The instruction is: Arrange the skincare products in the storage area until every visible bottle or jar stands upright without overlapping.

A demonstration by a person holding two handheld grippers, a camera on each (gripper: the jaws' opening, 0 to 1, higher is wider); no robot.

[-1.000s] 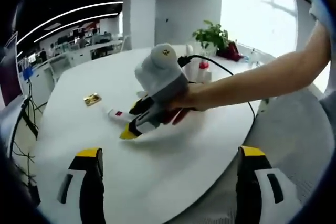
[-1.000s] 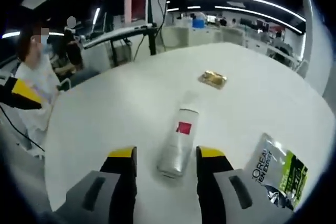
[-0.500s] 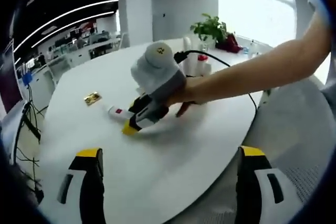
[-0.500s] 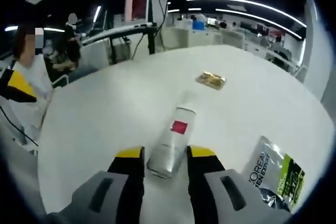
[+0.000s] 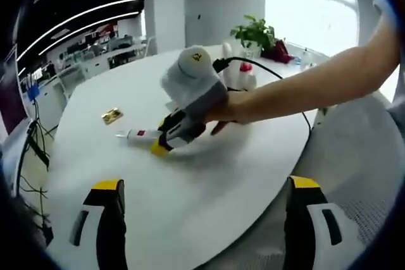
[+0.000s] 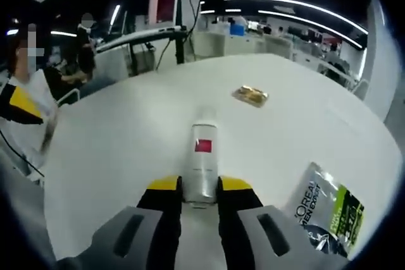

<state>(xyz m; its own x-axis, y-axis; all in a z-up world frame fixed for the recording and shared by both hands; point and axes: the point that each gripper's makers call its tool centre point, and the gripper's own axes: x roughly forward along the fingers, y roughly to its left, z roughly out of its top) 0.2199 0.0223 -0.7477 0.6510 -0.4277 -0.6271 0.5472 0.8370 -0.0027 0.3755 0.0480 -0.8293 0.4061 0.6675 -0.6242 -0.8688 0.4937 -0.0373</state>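
**White round tabletop and its load**

The tabletop [image 6: 126, 131] carries a white bottle [image 6: 203, 156] lying on its side, a small gold packet [image 6: 250, 95] beyond it, a silver-and-green sachet [image 6: 326, 210], and a potted plant [image 5: 255, 37] beside upright white bottles [image 5: 237, 75].

Bare table [image 6: 126, 131] fills the centre and left; a gold packet [image 6: 250, 95] upper right, a sachet [image 6: 326, 210] lower right.

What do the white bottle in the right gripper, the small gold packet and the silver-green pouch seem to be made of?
White bottle: probably glossy plastic or coated metal; smooth with a soft sheen, red square label.
Gold packet: likely foil; it glints and looks crinkled.
Silver-green pouch: likely laminated foil film; shiny, wrinkled, printed lettering.
The right gripper has its jaws closed on the bottle's base end.
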